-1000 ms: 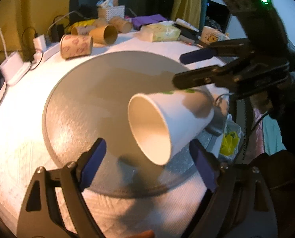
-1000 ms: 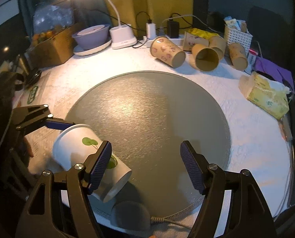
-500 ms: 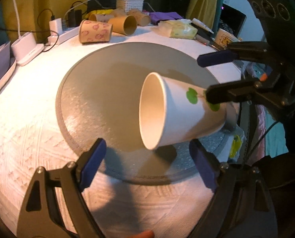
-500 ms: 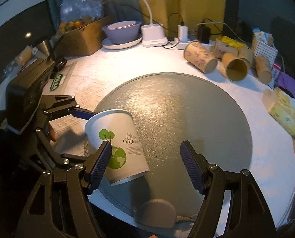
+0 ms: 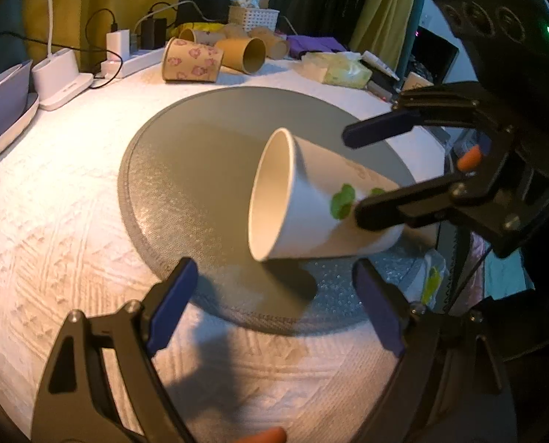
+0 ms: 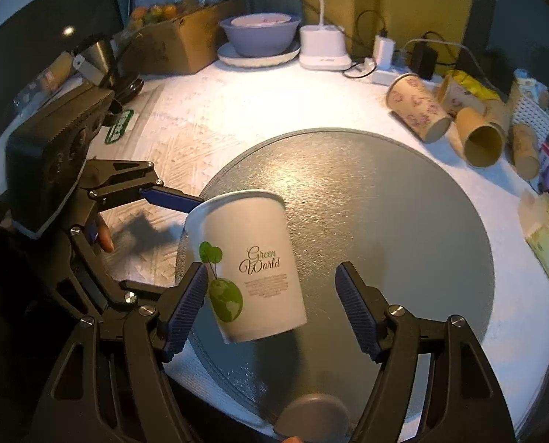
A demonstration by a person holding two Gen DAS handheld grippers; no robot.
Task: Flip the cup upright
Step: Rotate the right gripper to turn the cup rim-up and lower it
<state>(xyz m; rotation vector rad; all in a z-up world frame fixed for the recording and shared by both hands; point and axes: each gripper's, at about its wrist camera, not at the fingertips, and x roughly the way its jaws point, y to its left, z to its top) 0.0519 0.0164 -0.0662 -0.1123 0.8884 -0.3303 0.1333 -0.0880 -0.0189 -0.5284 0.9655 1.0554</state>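
Blue-padded left gripper hangs at the near edge of the grey mat, jaws spread wide, nothing between them. One finger reaches close to the cup's rim in the right wrist view; contact is hard to judge there.

White paper cup, green leaf print, sits centre-right on the mat, tilted. Mouth faces the left gripper, base towards the right one. The low rim edge looks to be on or just above the mat, with shadow close under it.

Right gripper straddles the cup's base end. Jaws are wider than the cup and not clamped: one pad lies against the side, the other stands apart, with mat showing in the gap.

Step in hand, as I read it: tipping the cup onto its base.
- Close the right jaws low on the wall, gently, since paper crushes.
- Rotate until the mouth faces up.
- Set the base flat on the mat before letting go.
- Keep the left finger off the rim.

Spare cups lie on their sides at the far edge, well apart.
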